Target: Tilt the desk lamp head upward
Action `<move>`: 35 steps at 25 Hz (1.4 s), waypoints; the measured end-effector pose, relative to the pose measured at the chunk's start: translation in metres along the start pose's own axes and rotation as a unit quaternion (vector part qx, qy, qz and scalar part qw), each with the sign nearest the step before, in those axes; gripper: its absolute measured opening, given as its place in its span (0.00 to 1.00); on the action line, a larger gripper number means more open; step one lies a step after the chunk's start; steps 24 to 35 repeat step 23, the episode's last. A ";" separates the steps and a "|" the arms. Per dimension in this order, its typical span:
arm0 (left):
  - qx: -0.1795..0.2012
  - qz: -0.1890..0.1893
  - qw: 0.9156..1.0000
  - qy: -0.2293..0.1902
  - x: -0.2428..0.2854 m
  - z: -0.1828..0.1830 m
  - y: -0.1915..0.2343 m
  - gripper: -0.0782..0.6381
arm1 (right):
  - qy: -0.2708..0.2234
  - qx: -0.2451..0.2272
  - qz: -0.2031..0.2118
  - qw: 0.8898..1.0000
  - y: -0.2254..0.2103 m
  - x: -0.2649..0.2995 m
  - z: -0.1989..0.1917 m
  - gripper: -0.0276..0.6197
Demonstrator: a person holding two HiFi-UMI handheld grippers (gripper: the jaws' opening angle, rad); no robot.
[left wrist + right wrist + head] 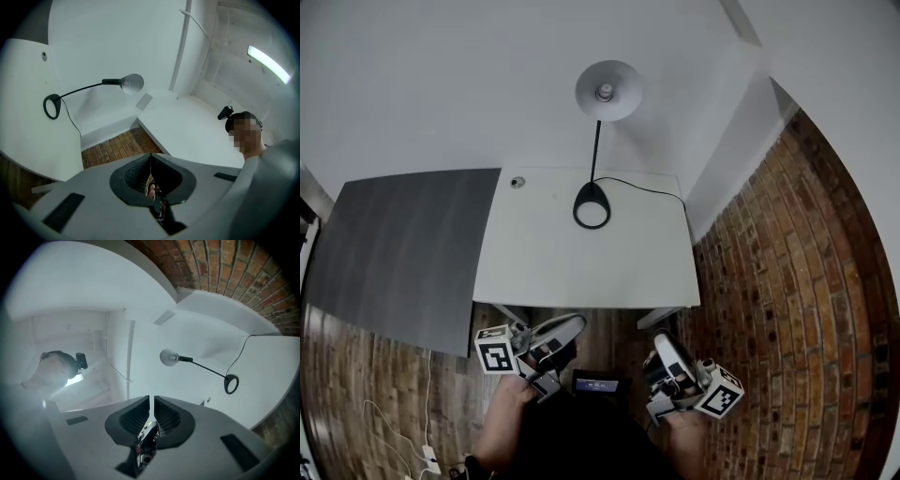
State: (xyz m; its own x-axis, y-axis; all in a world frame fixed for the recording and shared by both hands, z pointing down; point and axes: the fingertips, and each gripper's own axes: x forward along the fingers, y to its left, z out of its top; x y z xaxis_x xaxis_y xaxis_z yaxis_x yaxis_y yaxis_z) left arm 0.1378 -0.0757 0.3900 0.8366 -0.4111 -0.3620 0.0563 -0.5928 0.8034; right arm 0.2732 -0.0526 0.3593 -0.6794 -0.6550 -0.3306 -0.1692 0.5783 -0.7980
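A desk lamp stands on the white desk. Its black ring base is near the back edge, and a thin black stem rises to the round grey head. The left gripper view shows the lamp head and base; the right gripper view shows the head and base. Both grippers hang low in front of the desk, near my body and far from the lamp. My left gripper is shut with nothing in it. My right gripper is shut too, also with nothing in it.
A dark grey panel adjoins the desk on the left. A brick wall runs along the right. The lamp's black cable trails to the desk's right edge. A cable hole sits at the back left. A white cord lies on the floor.
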 end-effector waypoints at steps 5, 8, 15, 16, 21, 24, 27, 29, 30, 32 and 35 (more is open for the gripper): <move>0.022 0.026 0.999 0.003 0.004 -0.034 -0.024 0.12 | 0.012 0.019 0.026 0.999 0.004 -0.036 -0.006 0.10; 0.023 0.036 0.999 0.008 0.006 -0.051 -0.031 0.12 | 0.028 0.030 0.034 0.999 0.000 -0.046 -0.012 0.09; 0.031 0.031 0.999 0.022 0.021 -0.062 -0.046 0.12 | 0.031 0.025 0.054 0.998 0.019 -0.047 -0.010 0.09; 0.035 0.027 0.999 0.025 0.022 -0.062 -0.050 0.12 | 0.033 0.024 0.058 0.997 0.022 -0.045 -0.011 0.09; 0.034 0.032 0.999 0.019 0.015 -0.064 -0.049 0.12 | 0.061 0.036 0.074 0.995 0.023 -0.026 -0.022 0.09; 0.030 0.037 0.999 0.013 0.011 -0.066 -0.045 0.12 | 0.069 0.041 0.078 0.994 0.024 -0.023 -0.026 0.09; 0.030 0.037 0.999 0.013 0.011 -0.066 -0.045 0.12 | 0.069 0.041 0.078 0.994 0.024 -0.023 -0.026 0.09; 0.030 0.037 0.999 0.013 0.011 -0.066 -0.045 0.12 | 0.069 0.041 0.078 0.994 0.024 -0.023 -0.026 0.09; 0.030 0.037 0.999 0.013 0.011 -0.066 -0.045 0.12 | 0.069 0.041 0.078 0.994 0.024 -0.023 -0.026 0.09; 0.030 0.037 0.999 0.013 0.011 -0.066 -0.045 0.12 | 0.069 0.041 0.078 0.994 0.024 -0.023 -0.026 0.09; 0.030 0.037 0.999 0.013 0.011 -0.066 -0.045 0.12 | 0.069 0.041 0.078 0.994 0.024 -0.023 -0.026 0.09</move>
